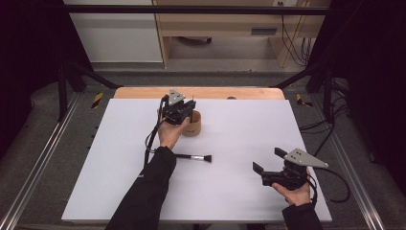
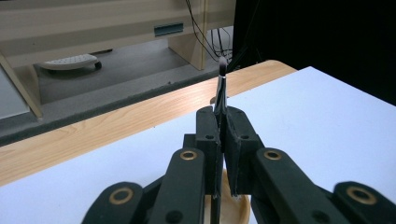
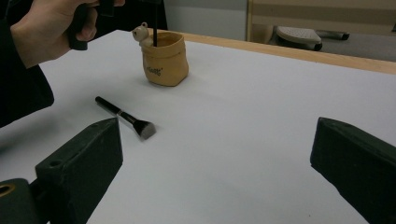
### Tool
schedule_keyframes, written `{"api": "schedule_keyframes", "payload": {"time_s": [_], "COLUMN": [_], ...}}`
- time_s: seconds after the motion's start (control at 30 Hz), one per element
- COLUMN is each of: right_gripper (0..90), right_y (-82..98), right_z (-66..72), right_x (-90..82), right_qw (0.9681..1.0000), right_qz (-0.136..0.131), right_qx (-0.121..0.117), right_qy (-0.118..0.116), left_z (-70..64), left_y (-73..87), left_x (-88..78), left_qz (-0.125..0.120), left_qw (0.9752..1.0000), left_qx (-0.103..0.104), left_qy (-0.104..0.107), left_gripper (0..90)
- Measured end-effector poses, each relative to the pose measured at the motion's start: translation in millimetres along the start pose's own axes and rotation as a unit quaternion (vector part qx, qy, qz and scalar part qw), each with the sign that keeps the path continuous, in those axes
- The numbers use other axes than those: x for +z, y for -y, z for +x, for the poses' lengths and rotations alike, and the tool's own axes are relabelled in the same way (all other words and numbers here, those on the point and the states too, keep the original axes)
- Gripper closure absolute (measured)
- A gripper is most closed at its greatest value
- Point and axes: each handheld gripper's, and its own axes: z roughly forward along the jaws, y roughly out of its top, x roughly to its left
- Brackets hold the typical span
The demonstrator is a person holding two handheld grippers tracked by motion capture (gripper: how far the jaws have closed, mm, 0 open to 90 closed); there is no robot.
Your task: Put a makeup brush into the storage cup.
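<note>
The left gripper (image 1: 187, 111) hangs over the tan pouch-shaped holder (image 1: 192, 123) near the far middle of the bench (image 1: 249, 139). Its jaws are clenched on a thin dark brush (image 2: 221, 88), which stands upright between them in the left gripper view, its pale tip rising above the jaws and its lower part running down toward the holder's rim (image 2: 233, 210) right below. In the right gripper view, a dark stem (image 3: 154, 32) runs from the left hand (image 3: 51, 28) down into the holder's mouth, beside a small bear-like figure (image 3: 141, 33) on the holder's edge. The holder sits upright on the white sheet (image 1: 143, 191) that covers the bench.

Nearer the person, a second brush (image 1: 194, 157) lies flat on the sheet, black handle toward the left forearm (image 1: 148, 191), flat bristle head pointing toward the right side. It lies apart from the holder and touches neither gripper.

The right gripper (image 1: 268, 167) rests in the right hand (image 1: 296, 192) at the near right of the bench, well apart from both brushes. Its jaws are spread wide with nothing between them, and in the right gripper view they frame the lying brush and the holder beyond.
</note>
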Motion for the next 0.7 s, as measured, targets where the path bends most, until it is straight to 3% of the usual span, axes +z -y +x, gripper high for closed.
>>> {"api": "schedule_keyframes", "payload": {"time_s": [0.33, 0.7], "right_gripper": [3.0, 3.0], "right_y": [-0.2, -1.1], "right_z": [0.4, -0.3], "right_x": [0.2, -1.1], "right_qw": [1.0, 1.0], "right_qz": [0.001, -0.002], "right_qx": [-0.001, -0.006], "right_qy": [0.0, 0.0], "left_z": [3.3, 11.7], "left_y": [-0.4, 2.3], "left_x": [-12.9, -50.8], "left_qz": [0.001, -0.016], "left_qw": [1.0, 0.9997], "left_qx": [-0.004, 0.0], "left_qy": [0.005, 0.02], "left_gripper": [75.1, 56.8]}}
